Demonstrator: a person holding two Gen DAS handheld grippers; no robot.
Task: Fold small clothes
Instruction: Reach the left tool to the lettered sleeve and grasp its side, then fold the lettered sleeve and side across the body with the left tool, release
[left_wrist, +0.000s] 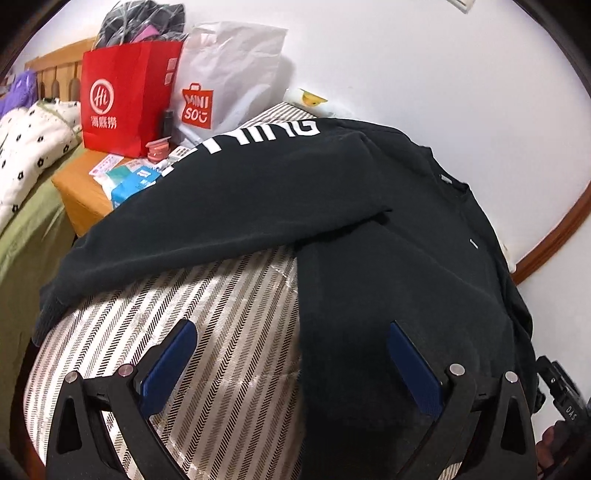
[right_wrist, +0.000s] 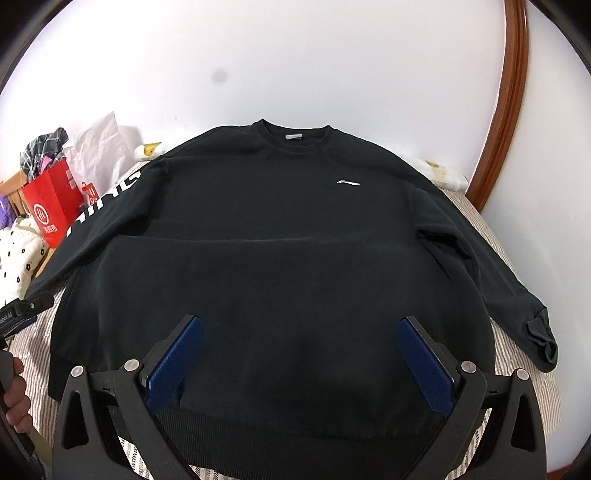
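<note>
Black sweatshirt (right_wrist: 273, 236) lies flat on the striped mattress (left_wrist: 221, 314) (nothing folded yet), both grippers (left_wrist: 291, 354) (right_wrist: 299, 350) spread apart, so I'd pinch each sleeve near the cuff first.

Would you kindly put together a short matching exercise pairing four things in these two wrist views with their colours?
Things:
1. sweatshirt
2. paper bag with the round logo
3. finger pads of the right gripper
4. lettering along the sleeve

Colours:
A. white
B. blue
C. black
D. red

Pairs: 1-C, 2-D, 3-B, 4-A
</note>
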